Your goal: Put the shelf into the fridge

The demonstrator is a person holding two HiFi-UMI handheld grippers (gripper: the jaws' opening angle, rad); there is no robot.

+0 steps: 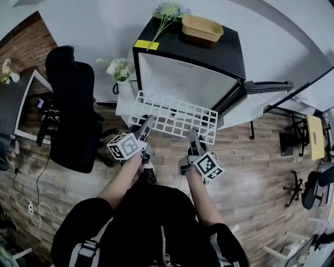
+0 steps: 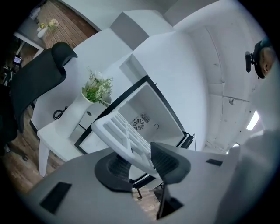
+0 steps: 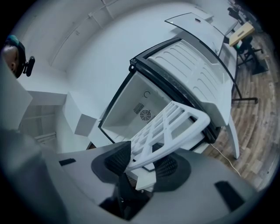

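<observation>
I hold a white grid shelf (image 1: 175, 117) flat in front of the open black mini fridge (image 1: 194, 54), whose white inside (image 1: 182, 81) faces me. My left gripper (image 1: 147, 125) is shut on the shelf's near edge at the left. At the right of that edge my right gripper (image 1: 193, 136) is shut on it too. In the left gripper view the shelf (image 2: 120, 129) runs from the left gripper (image 2: 140, 159) toward the fridge (image 2: 148, 109). The right gripper view shows the shelf (image 3: 175, 124) pinched in the right gripper (image 3: 142, 162), with the fridge cavity (image 3: 140, 105) beyond.
The fridge door (image 1: 255, 101) stands swung open to the right. A tan tray (image 1: 202, 28) and flowers (image 1: 167, 13) lie on the fridge top. A white side table with a flower vase (image 1: 120, 70) and a black office chair (image 1: 73, 114) stand to the left.
</observation>
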